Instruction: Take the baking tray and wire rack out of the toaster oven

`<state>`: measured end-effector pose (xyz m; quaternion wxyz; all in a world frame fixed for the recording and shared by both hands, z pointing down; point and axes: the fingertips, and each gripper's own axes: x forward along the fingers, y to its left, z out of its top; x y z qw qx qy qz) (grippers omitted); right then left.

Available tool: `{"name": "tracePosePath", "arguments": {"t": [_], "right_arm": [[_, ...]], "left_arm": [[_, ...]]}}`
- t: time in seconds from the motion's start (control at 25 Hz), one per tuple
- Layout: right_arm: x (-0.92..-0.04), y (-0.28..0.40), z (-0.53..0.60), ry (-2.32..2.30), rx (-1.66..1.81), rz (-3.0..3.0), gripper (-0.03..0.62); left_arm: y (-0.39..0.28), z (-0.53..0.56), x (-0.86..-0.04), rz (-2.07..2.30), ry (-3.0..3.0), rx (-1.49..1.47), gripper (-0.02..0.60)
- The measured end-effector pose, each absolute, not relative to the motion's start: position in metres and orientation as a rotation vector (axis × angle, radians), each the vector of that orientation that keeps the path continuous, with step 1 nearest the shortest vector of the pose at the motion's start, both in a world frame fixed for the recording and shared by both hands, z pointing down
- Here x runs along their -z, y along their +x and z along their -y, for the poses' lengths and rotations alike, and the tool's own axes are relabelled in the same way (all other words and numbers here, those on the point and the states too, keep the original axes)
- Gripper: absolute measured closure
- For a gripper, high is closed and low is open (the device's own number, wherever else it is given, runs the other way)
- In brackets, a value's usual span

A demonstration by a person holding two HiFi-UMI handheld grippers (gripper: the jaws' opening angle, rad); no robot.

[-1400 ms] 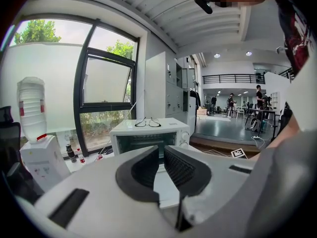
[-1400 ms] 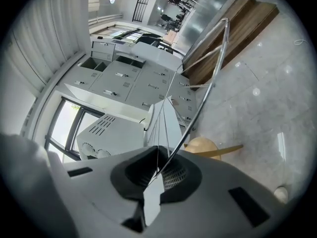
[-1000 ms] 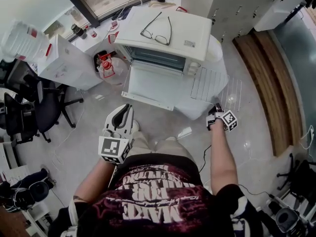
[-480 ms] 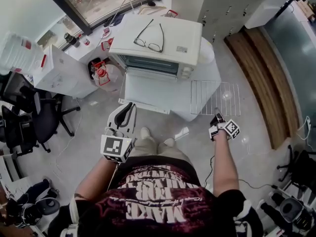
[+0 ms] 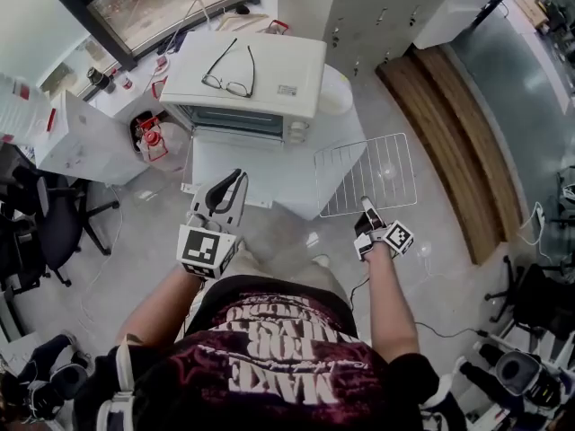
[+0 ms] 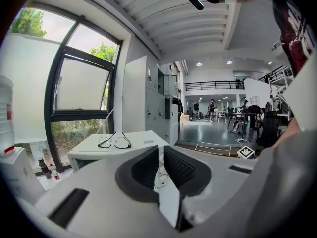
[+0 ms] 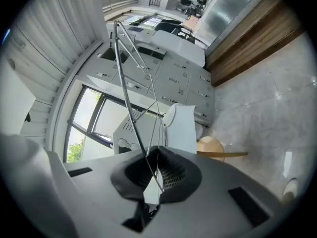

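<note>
A white toaster oven [image 5: 256,70] stands ahead with its mouth open and a flat white panel [image 5: 235,164] lying out in front; door or tray, I cannot tell. My right gripper [image 5: 364,206] is shut on the near edge of the wire rack [image 5: 367,171], which hangs in the air to the right of the oven. In the right gripper view the rack's wires [image 7: 132,73] run up from between the pads of that gripper [image 7: 152,155]. My left gripper [image 5: 239,178] hovers over the panel's near edge. Its jaws [image 6: 161,157] are together with nothing between them.
Glasses [image 5: 226,77] lie on the oven's top. Red-capped bottles [image 5: 148,140] and white boxes [image 5: 76,137] stand left of it, with office chairs [image 5: 49,227] further left. A wooden strip [image 5: 449,124] runs along the right. Grey lockers [image 5: 377,7] stand behind.
The wire rack has come away from the oven's right side with my right gripper and now tilts. My left gripper has moved forward over the white panel.
</note>
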<state>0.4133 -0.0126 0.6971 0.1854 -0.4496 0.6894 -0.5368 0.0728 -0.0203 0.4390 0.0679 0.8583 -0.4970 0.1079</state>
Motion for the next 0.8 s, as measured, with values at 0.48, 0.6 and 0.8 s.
{"name": "tracePosePath", "arguments": {"t": [0.48, 0.6, 0.8], "right_arm": [[-0.728, 0.426, 0.038, -1.047, 1.839, -2.142, 0.586], [-0.736, 0.421, 0.048, -1.008, 1.892, -2.143, 0.587], [-0.753, 0.412, 0.060, -0.924, 2.022, -2.222, 0.586]], "left_arm": [[0.181, 0.020, -0.446, 1.654, 2.420, -0.273, 0.546], [0.168, 0.034, -0.447, 1.701, 2.387, -0.268, 0.546], [0.155, 0.062, -0.444, 1.772, 2.349, -0.252, 0.546]]}}
